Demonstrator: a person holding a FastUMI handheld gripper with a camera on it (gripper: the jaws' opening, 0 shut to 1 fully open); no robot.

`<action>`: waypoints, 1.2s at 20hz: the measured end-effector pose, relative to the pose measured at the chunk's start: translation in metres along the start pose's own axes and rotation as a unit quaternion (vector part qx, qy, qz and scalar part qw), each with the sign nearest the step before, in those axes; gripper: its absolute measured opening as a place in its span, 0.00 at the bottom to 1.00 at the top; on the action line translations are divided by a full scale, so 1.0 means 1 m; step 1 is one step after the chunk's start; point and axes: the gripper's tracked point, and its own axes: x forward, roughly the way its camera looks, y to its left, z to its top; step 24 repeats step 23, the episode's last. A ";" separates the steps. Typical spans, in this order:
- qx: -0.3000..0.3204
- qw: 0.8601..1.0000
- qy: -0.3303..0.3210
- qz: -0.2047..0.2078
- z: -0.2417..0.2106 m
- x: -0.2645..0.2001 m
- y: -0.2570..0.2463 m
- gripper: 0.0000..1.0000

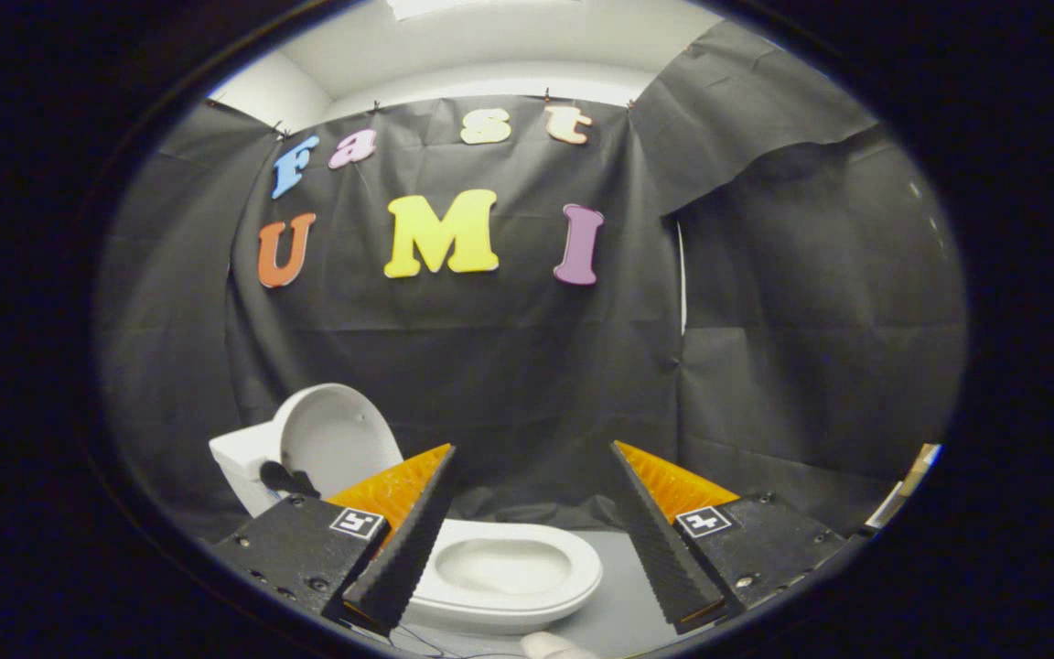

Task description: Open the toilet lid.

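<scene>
the claw [532, 448] stands wide apart, its two fingers [408, 540] splayed and gripping nothing, with open air between the tips. the toilet [454, 567] sits low and close, just under and between the fingers, a little toward the left one. its bowl [504, 567] is uncovered and shows in the gap between the fingers, at about 6 o'clock from the midpoint of the claw, partly hidden by the left finger. the toilet lid [335, 439] is raised, standing near upright and leaning back against the tank [239, 471], at about 9 o'clock from the claw's middle and just beyond the left fingertip. neither finger touches the lid or the bowl. the toilet rests on a pale grey surface [618, 604] that shows between the bowl and the right finger. the black cloth wall [509, 366] hangs behind the toilet, well beyond the fingertips.
</scene>
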 end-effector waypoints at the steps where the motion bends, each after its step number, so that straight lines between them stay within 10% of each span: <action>1: 0.001 1.000 0.006 -0.008 -0.015 0.000 -0.010 1.00; 9: -0.007 1.000 0.028 -0.003 -0.092 -0.017 -0.043 1.00; 24: -0.027 0.999 0.025 -0.007 -0.080 -0.024 -0.042 1.00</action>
